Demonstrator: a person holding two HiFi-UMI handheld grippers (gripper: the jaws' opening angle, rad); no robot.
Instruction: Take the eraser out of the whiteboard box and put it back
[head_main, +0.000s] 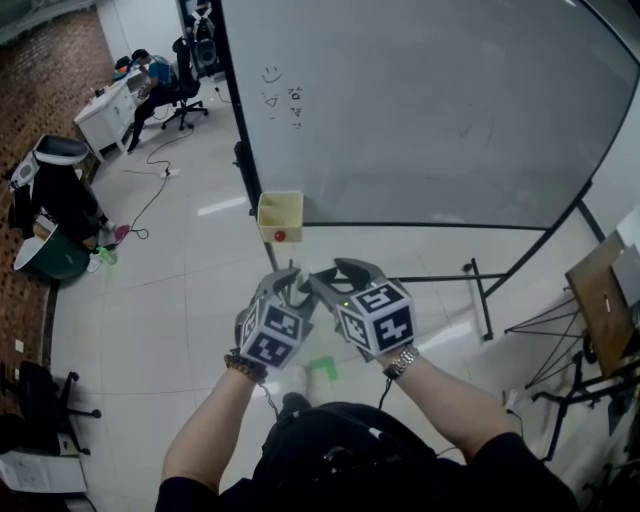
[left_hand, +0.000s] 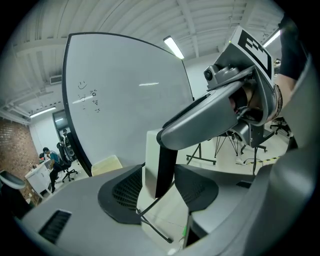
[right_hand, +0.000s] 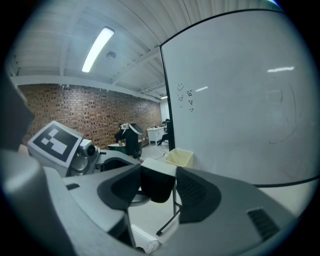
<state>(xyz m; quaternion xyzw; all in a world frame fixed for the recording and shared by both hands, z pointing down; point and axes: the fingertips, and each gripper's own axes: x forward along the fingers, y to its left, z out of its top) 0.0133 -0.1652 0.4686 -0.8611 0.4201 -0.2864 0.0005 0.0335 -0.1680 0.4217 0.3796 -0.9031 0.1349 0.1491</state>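
The eraser, white with a black felt face, sits between both grippers in front of me. My left gripper has its pads against the eraser's two sides. The right gripper also holds the eraser, and its jaw reaches over the eraser's top in the left gripper view. In the head view the left gripper and right gripper meet tip to tip at mid height. The pale yellow whiteboard box hangs on the board's lower left corner, beyond the grippers and apart from them.
The large whiteboard stands ahead on a black frame with floor legs. A wooden easel is at the right. A dark bin and stand are at the left, and a person sits at a far desk. A green scrap lies on the floor.
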